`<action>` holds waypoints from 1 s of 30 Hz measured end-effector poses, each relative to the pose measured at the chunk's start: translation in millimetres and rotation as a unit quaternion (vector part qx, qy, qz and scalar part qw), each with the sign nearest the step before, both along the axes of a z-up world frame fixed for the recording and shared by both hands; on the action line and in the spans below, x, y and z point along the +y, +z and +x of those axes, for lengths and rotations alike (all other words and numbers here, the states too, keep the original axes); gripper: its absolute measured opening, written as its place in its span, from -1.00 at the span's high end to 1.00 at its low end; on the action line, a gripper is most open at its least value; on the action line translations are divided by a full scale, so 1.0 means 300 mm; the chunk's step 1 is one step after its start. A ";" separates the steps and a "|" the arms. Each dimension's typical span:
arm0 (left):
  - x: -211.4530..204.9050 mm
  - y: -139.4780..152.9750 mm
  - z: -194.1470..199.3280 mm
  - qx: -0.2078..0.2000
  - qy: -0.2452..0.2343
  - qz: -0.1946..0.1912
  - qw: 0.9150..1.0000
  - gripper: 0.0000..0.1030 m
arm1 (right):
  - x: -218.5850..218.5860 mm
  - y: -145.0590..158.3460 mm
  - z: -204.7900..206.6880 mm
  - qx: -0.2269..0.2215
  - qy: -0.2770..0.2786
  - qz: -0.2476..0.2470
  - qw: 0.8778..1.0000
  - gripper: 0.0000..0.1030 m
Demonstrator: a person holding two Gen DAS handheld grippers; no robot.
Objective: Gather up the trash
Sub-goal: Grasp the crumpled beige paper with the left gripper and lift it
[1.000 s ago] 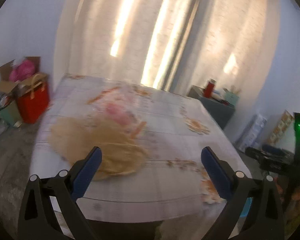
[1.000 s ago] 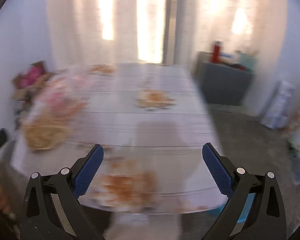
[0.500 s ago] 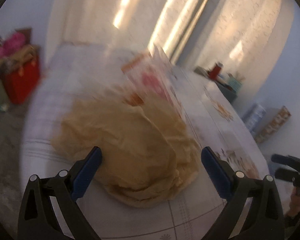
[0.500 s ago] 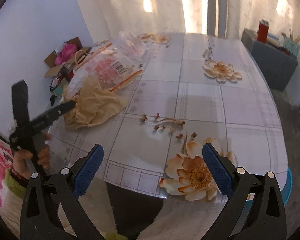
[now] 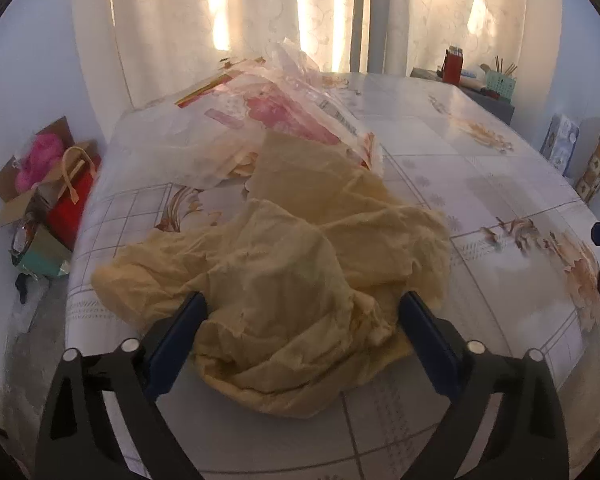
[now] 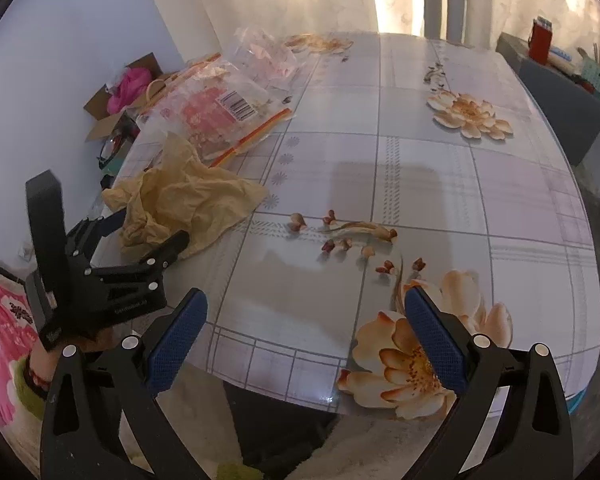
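Left wrist view: the left gripper (image 5: pixel 302 314) is reaching wide open around crumpled yellow paper (image 5: pixel 292 268) lying between its fingers, plastic bags (image 5: pixel 268 120) beyond. Right wrist view: the right gripper (image 6: pixel 306 316) is hovering wide open, holding nothing, the paper (image 6: pixel 184 204) sitting ahead-left on the table (image 6: pixel 440 184).

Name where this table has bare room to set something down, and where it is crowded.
Bare: the tablecloth right of the crumpled yellow paper, up to the far lotus print. Crowded: the left side, with the paper, plastic bags, and left gripper.
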State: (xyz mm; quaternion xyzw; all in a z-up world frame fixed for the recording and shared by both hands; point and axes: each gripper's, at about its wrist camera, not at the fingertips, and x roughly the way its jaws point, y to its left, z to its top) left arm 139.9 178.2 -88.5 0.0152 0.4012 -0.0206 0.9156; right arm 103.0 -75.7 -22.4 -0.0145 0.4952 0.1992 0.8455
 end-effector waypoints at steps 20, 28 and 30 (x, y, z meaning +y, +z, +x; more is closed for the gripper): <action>0.248 0.065 -0.133 0.002 0.004 -0.405 0.914 0.69 | -0.071 0.015 -0.024 0.007 -0.020 0.023 1.000 -0.84; 0.308 -0.049 -0.107 0.075 0.052 -0.456 0.885 0.69 | -0.080 0.010 -0.035 0.014 -0.024 0.031 0.999 -0.84; 0.295 -0.036 -0.115 0.072 0.063 -0.404 0.910 0.69 | -0.077 0.012 -0.040 0.011 -0.022 0.029 0.999 -0.84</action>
